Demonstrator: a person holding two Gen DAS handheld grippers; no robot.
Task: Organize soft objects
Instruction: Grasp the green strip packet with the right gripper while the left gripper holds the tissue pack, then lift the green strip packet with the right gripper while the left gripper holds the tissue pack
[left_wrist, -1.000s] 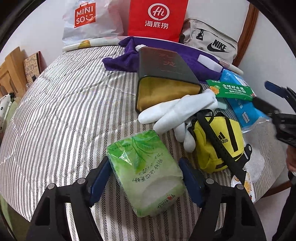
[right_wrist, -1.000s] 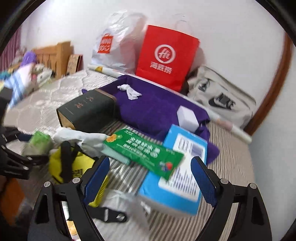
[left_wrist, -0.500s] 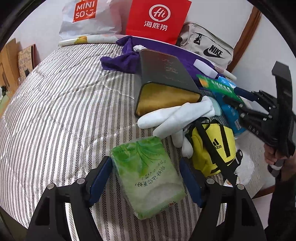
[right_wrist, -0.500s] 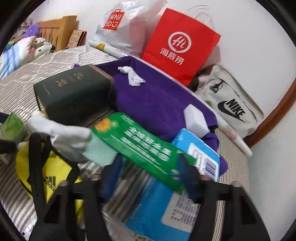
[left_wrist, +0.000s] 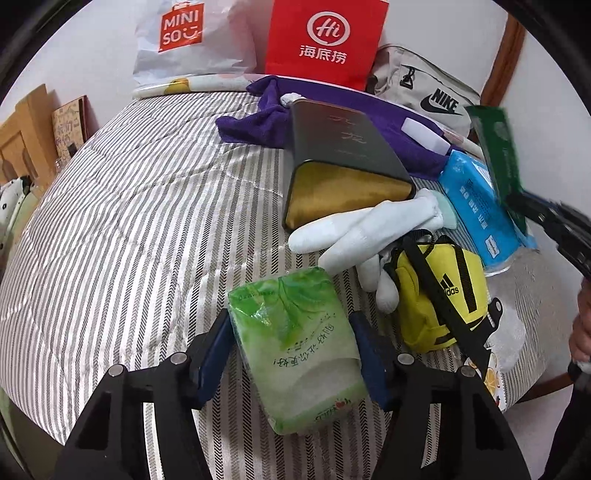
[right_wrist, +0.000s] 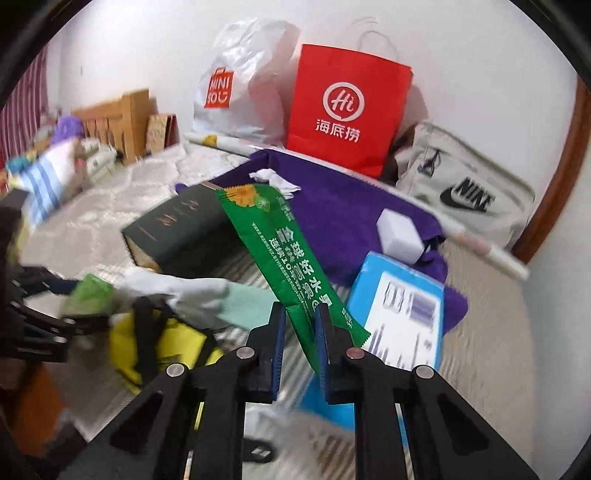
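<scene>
My left gripper (left_wrist: 291, 354) is closed around a green tissue pack (left_wrist: 295, 354) that rests on the striped bed cover (left_wrist: 129, 229); the pads touch both its sides. My right gripper (right_wrist: 301, 343) is shut on a green flat packet (right_wrist: 280, 251) and holds it lifted above the bed; the packet also shows in the left wrist view (left_wrist: 498, 158) at the right edge. A white glove (left_wrist: 365, 229), a yellow Adidas pouch (left_wrist: 439, 295) and a blue tissue pack (left_wrist: 480, 206) lie between the two grippers.
A dark box with a gold end (left_wrist: 343, 158) lies on the bed mid-back, on a purple towel (right_wrist: 343, 210) with a white block (right_wrist: 399, 236). A Miniso bag (left_wrist: 184, 40), a red paper bag (left_wrist: 325, 40) and a Nike bag (left_wrist: 428, 96) line the wall.
My right gripper closed on the green packet and lifted it off the blue tissue pack. My left gripper has stayed around the green tissue pack.
</scene>
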